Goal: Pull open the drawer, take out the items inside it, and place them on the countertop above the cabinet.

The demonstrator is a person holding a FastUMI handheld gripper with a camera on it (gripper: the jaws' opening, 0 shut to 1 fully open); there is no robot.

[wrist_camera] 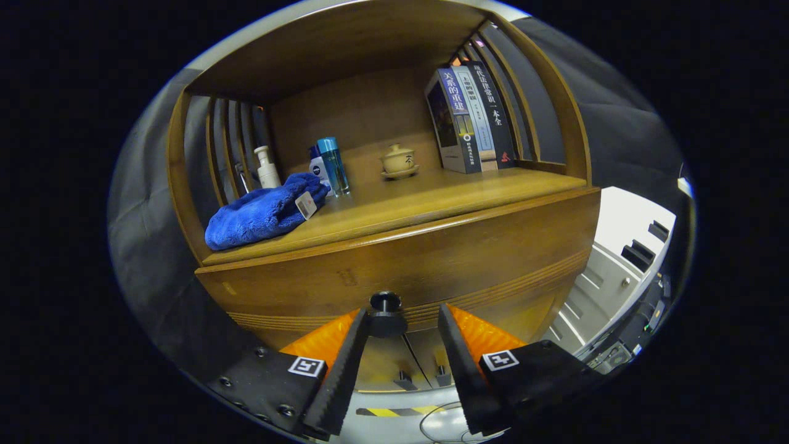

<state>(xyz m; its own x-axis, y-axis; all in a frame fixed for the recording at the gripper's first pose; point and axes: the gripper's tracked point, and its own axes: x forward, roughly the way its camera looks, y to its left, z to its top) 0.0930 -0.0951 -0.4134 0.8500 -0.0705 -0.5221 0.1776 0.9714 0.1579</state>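
1. gripper view rides on the gripper (404, 317), close before the drawer front (394, 259), facing it.
2. it looks slightly upward along the fingers (345, 364) to the countertop (394, 206).

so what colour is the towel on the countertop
Blue, a plush towel, clearest in the gripper view, beyond the open jaws.

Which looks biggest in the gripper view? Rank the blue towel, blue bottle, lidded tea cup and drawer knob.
1. Crumpled blue plush towel.
2. Tall translucent blue bottle.
3. Beige ceramic lidded tea cup and black round drawer knob look alike; the knob sits nearer, between the open tongs, so ranking them is unsure.
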